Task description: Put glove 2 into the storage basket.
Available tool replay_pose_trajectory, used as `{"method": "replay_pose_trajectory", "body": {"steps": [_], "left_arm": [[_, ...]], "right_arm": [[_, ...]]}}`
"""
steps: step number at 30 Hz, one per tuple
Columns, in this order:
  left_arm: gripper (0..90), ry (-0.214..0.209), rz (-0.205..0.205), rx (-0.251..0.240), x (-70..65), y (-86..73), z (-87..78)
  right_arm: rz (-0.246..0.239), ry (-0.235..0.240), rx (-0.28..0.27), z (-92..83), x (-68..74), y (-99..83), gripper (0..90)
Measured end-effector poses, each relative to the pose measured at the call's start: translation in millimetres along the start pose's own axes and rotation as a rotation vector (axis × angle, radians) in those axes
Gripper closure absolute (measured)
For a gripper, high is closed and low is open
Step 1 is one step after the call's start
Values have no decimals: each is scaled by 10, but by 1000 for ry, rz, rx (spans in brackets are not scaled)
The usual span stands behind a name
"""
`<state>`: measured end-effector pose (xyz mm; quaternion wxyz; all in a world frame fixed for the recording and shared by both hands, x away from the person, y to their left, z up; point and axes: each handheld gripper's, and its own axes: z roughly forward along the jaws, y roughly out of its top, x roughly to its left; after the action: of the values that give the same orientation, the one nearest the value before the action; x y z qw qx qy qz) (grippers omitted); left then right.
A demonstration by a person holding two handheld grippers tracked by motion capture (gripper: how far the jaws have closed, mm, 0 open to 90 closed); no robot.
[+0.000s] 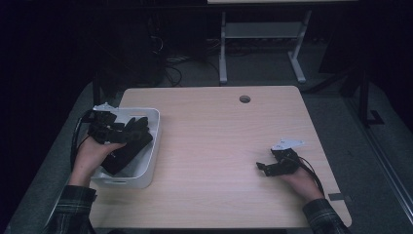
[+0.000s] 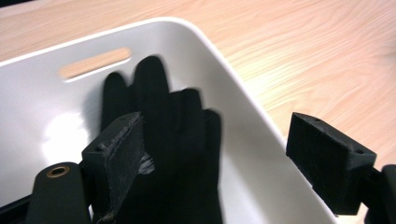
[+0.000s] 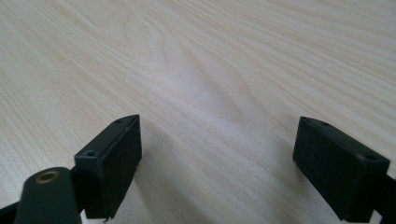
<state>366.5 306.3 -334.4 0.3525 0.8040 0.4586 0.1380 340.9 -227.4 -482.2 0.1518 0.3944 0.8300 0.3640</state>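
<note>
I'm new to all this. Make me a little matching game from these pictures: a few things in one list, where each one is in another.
Things:
1. black glove
2. white bin
3. right tool
4. round hole

Places:
A. low over bare wood, right side of the table
B. far edge of the tabletop
C. inside the bin
D. left edge of the table

Pairs: 1-C, 2-D, 3-A, 4-B

High view above the person's side, looking down at whole table (image 1: 219,146), left gripper view close inside white bin (image 2: 261,121), right gripper view low over tabletop, all sharing the wood surface.
</note>
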Motion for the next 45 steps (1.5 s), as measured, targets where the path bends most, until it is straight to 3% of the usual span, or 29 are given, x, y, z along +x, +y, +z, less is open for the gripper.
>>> {"method": "replay_pose_trajectory", "body": {"steps": [11,18,24,34,38,41,43,45], "left_arm": [[184,-88,48,-51,-336,161,230],[184,-147,91,-71,-624,220,345],[184,-205,144,-56,-916,227,539],[184,-259,191,-54,-1329,120,900],[181,-273,233,-32,-1470,54,1022],[180,-275,256,-26,-1535,-6,1118],[180,-292,245,-25,-1580,-61,1187],[180,-287,270,-11,-1616,-115,1259]], "right_arm": [[7,-2,0,1,2,1,151],[7,-2,0,2,2,2,149],[8,-3,0,2,2,2,148],[8,-3,0,2,2,2,148],[7,-3,0,3,1,2,148],[7,-3,1,2,2,2,148],[7,-3,1,2,2,1,148],[7,-3,1,2,2,1,148]]}}
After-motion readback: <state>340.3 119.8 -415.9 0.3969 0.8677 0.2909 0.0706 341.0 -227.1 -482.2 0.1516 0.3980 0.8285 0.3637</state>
